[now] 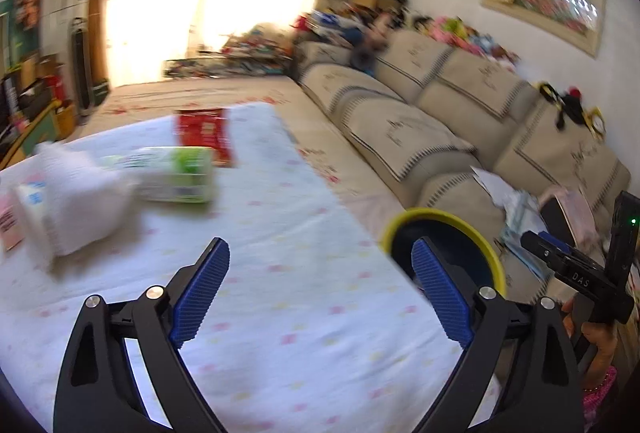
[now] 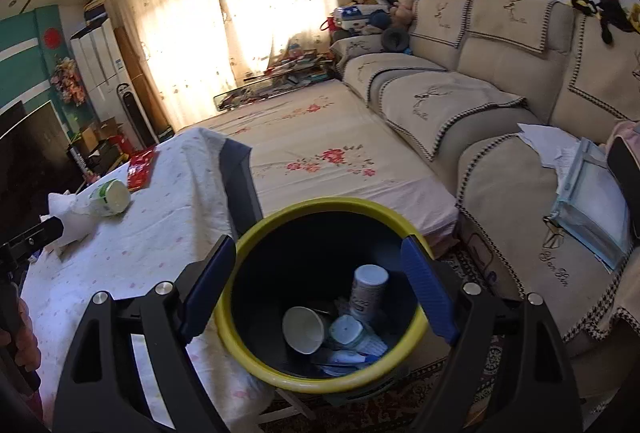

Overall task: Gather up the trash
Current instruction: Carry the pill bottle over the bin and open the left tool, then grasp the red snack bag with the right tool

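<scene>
Already in the yellow-rimmed bin (image 2: 320, 313): a paper cup (image 2: 303, 329), a canister (image 2: 367, 291) and wrappers. My right gripper (image 2: 318, 285) hangs wide open above it. On the clothed table (image 1: 280, 293), my left gripper (image 1: 320, 289), also open, faces a green-labelled container (image 1: 180, 173), white tissue (image 1: 80, 193) and red packet (image 1: 206, 135).

We see bin (image 2: 320, 377) right of table (image 2: 132, 261), sofa (image 2: 500, 105) further right. Cup (image 2: 303, 329) and can (image 2: 367, 291) in bin. Bottle (image 2: 110, 197), tissue (image 2: 70, 217), packet (image 2: 140, 167) on table.
</scene>
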Tool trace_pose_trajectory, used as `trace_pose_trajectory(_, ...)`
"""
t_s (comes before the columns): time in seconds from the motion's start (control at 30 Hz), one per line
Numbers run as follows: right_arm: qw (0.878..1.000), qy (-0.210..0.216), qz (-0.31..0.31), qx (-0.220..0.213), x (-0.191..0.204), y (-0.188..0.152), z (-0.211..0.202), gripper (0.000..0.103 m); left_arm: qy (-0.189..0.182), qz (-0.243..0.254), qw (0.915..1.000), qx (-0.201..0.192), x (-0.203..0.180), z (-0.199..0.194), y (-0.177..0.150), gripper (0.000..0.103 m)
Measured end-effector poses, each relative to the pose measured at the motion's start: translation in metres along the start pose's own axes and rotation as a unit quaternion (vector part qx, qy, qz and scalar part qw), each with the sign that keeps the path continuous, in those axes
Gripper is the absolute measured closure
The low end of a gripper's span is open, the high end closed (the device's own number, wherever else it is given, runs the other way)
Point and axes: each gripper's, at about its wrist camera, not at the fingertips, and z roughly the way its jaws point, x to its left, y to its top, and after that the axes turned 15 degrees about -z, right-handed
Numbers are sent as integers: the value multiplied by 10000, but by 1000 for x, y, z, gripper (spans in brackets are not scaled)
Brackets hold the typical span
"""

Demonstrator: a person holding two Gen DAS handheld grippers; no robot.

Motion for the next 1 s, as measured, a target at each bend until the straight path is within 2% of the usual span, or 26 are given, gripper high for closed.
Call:
trace_pose_trajectory(0.1,9990,353,-265,21,34,16,12,23,452,-63,9979,-463,46,-29,1,10)
trace_pose_trajectory(0.2,9958,733,-540,-13,73,35,23,23,1047,25,9910,-836,89,-51,0,10)
trace_pose_trajectory(0.37,9878,1246,-939,31,137,69,45,23,1606,111,9797,-1192,146,-75,-3,9)
trace_pose_trajectory(0.5,9807,1431,-1328,26,185,94,64,23,1514,-220,9800,-1269,177,-84,-6,8)
trace_pose_trajectory(0.57,9787,1422,-1476,66,207,106,81,23,1408,-414,9828,-1124,187,-82,-7,8)
trace_pose_trajectory(0.7,9768,1361,-1644,188,238,133,120,23,1458,-378,9823,-1118,185,-79,-12,8)
trace_pose_trajectory(0.87,9740,1527,-1604,473,268,170,176,23,1452,-354,9821,-1144,179,-82,-15,7)
trace_pose_trajectory(1.0,9752,1315,-1584,811,284,193,226,24,1358,-491,9839,-1055,181,-81,-13,8)
